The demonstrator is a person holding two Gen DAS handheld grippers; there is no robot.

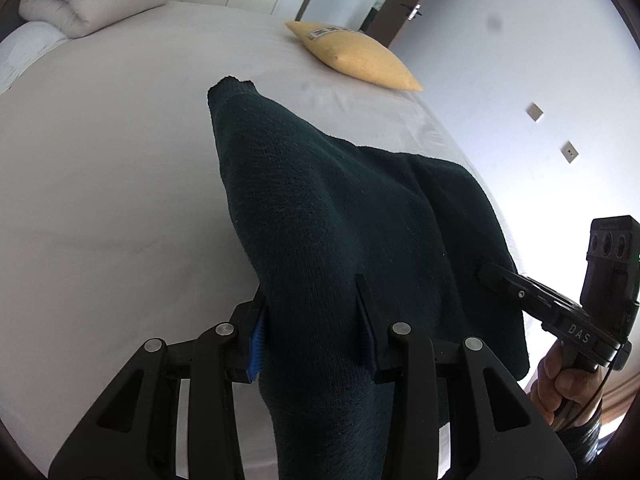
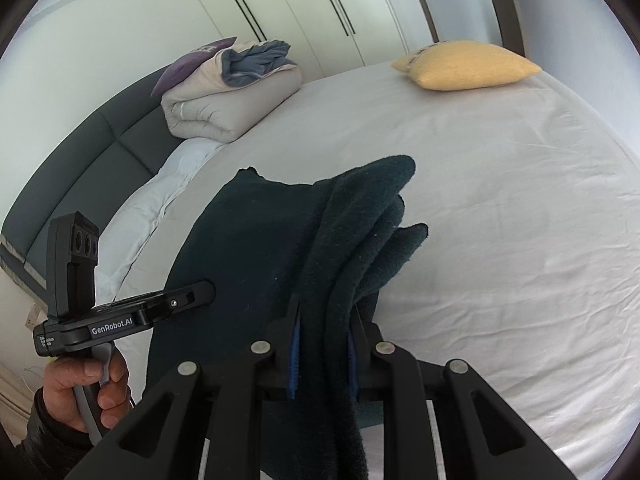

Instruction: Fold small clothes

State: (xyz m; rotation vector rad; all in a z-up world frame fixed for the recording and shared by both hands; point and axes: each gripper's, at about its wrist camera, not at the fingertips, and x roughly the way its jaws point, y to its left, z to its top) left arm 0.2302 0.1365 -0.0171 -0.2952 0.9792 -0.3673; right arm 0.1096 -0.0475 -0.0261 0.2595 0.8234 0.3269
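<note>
two tongs, left (image 1: 316, 328) and right (image 2: 324, 344), each clamped on one dark knit garment (image 1: 320, 200) above bed (image 1: 100, 160); folding unfinished.

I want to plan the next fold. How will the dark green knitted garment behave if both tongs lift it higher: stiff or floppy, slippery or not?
The dark green garment is probably floppy: it sags between the left tongs and the right tongs. It likely will not slip, since the knit looks coarse and bunches thickly in the right grip. Its loose far corner may drag on the bed sheet.

White-sheeted bed (image 2: 500, 200): yellow pillow (image 2: 466, 64), folded duvet (image 2: 228, 96), dark garment (image 1: 320, 208).
</note>
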